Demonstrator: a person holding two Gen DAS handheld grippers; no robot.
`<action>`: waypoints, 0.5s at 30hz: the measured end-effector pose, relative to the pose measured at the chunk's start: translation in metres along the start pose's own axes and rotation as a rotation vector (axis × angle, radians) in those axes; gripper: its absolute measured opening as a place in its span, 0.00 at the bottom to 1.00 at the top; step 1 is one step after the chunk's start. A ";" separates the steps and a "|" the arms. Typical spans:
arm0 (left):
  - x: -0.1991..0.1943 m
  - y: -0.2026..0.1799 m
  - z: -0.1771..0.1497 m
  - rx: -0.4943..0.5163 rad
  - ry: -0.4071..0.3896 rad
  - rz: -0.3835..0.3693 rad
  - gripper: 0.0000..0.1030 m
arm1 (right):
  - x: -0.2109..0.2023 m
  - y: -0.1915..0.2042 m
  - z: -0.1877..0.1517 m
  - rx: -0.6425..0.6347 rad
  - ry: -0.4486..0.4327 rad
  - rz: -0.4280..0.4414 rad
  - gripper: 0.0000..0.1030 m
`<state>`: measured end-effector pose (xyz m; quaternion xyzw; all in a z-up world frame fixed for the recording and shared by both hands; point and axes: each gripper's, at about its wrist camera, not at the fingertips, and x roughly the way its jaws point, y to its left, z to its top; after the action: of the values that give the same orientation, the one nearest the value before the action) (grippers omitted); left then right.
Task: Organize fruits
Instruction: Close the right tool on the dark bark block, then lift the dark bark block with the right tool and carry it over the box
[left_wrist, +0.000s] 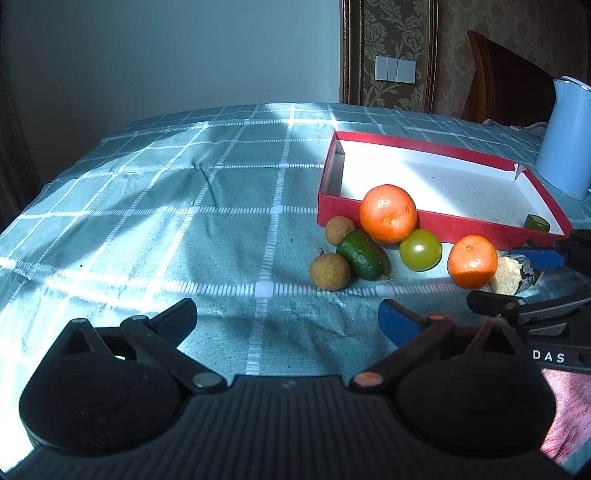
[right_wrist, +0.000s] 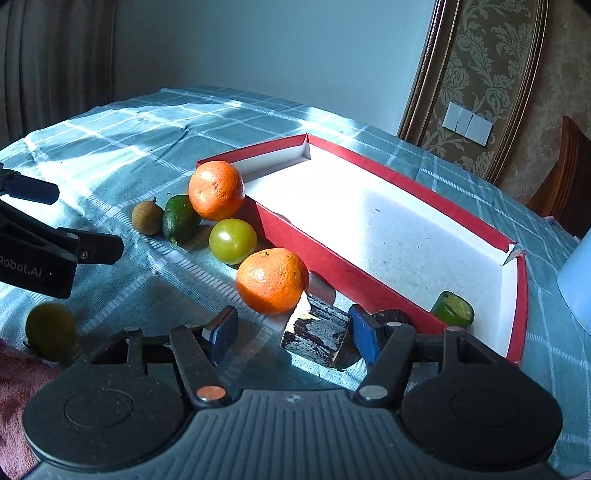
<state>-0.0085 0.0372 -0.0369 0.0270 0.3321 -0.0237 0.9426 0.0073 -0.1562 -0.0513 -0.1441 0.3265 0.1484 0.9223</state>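
Note:
Beside the near wall of a red box (left_wrist: 443, 223) (right_wrist: 332, 266) with a white inside lie a big orange (left_wrist: 388, 213) (right_wrist: 216, 190), a small orange (left_wrist: 472, 260) (right_wrist: 272, 280), a green tomato (left_wrist: 421, 248) (right_wrist: 232, 240), a dark green fruit (left_wrist: 364, 259) (right_wrist: 180, 218) and two brown longans (left_wrist: 330, 272) (left_wrist: 340, 229). A cut green piece (right_wrist: 453, 309) lies in the box. My right gripper (right_wrist: 293, 336) (left_wrist: 509, 278) straddles a dark-skinned piece (right_wrist: 317, 334) (left_wrist: 511, 275); its right pad is at the piece, its left pad stands apart. My left gripper (left_wrist: 286, 317) (right_wrist: 79, 221) is open over bare cloth.
The table wears a teal checked cloth (left_wrist: 221, 221). A pale blue jug (left_wrist: 565, 136) stands right of the box. A yellow-green fruit (right_wrist: 51, 330) sits by a pink cloth (right_wrist: 14, 376) at the near edge. A wooden chair (left_wrist: 506, 74) is behind the table.

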 end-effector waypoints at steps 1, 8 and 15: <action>0.001 0.001 0.000 -0.003 0.002 0.000 1.00 | 0.000 0.000 0.000 0.004 0.003 -0.005 0.57; 0.005 0.002 -0.003 -0.005 0.016 0.005 1.00 | 0.000 -0.003 0.000 0.059 0.021 -0.055 0.33; 0.008 0.004 -0.005 -0.009 0.020 0.013 1.00 | -0.001 -0.008 -0.005 0.101 -0.004 -0.031 0.30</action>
<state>-0.0051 0.0417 -0.0456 0.0252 0.3412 -0.0156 0.9395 0.0070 -0.1654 -0.0531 -0.1020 0.3293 0.1176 0.9313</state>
